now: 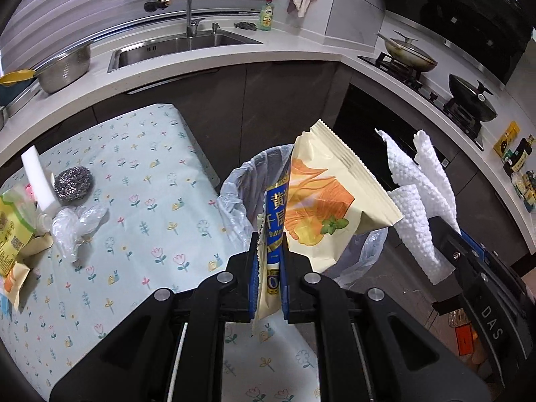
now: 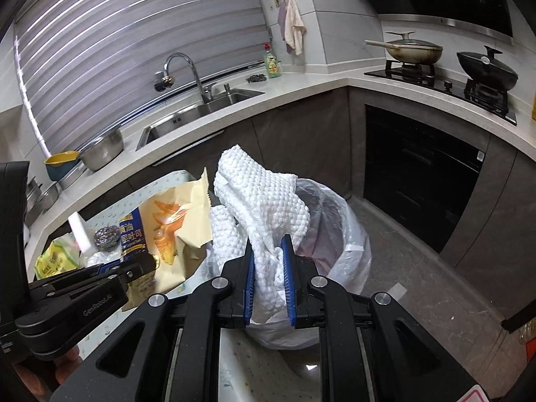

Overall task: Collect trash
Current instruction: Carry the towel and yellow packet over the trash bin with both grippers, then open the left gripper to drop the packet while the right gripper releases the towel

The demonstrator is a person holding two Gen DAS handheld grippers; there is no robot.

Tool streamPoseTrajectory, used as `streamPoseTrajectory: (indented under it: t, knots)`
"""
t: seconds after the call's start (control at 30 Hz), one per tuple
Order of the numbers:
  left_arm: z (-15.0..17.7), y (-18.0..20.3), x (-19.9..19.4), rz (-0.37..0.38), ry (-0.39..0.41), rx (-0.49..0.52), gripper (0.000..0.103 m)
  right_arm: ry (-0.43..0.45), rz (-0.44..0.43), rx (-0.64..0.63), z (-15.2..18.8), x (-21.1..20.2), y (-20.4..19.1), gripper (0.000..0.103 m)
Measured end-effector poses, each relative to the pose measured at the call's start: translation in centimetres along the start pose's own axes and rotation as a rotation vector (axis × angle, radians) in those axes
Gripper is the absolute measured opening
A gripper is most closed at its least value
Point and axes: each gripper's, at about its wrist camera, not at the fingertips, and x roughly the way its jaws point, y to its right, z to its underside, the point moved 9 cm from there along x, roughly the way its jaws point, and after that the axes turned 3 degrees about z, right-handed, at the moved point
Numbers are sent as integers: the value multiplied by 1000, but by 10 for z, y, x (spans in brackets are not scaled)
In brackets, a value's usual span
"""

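In the left wrist view we see the left hand-held gripper (image 1: 269,251) at the lower centre of the frame, its blue-padded jaws pinched tight on the lower edge of a cream snack wrapper (image 1: 321,201) printed in orange with a blue band. The wrapper stands up from the jaws and spreads toward the centre right, right in front of the trash bin (image 1: 234,194), whose translucent liner shows at either side of it in the middle of the frame.

In the right wrist view the right hand-held gripper (image 2: 269,268) sits at the lower centre, jaws closed as far as the bundle allows on a crumpled white paper towel (image 2: 264,207). The towel rises above the jaws to the centre of the frame and hangs a little below them too. The bin with its white liner (image 2: 348,254) lies just behind and right of the towel, on the grey floor (image 2: 435,284).

The two pieces of trash are close together: in the right wrist view the wrapper (image 2: 181,221) shows just left of the towel, and in the left wrist view the towel (image 1: 418,194) shows just right of the wrapper.

At the left of the left wrist view, the bench (image 1: 150,207) with its flowered cloth carries a steel scourer (image 1: 73,182), a clear crumpled plastic bag (image 1: 75,227) and yellow packaging (image 1: 13,231) at the far left edge. A sink (image 1: 181,47) sits in the upper centre.
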Motion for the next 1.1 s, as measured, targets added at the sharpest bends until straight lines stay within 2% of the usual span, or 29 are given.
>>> streamPoseTrajectory:
  t: [0.33, 0.43, 0.5, 0.57, 0.67, 0.8, 1.1]
  knots:
    - [-12, 27, 43, 41, -31, 42, 13, -6, 57, 45, -2, 8, 29, 15]
    - [-15, 29, 50, 44, -34, 44, 24, -13, 70, 57, -2, 14, 35, 14]
    - [-18, 28, 52, 52, -25, 34, 47, -17, 75, 60, -2, 18, 37, 14]
    - [-20, 27, 52, 43, -12, 27, 55, -18, 78, 59, -3, 21, 36, 14]
    - [-23, 23, 52, 32, -8, 28, 58, -22, 77, 56, -5, 26, 34, 14]
    - [-26, 13, 46, 6, 14, 14, 68, -18, 64, 37, -8, 30, 24, 14]
    - [-34, -4, 47, -17, 15, -20, 70, 11, 64, 22, -22, 31, 16, 14]
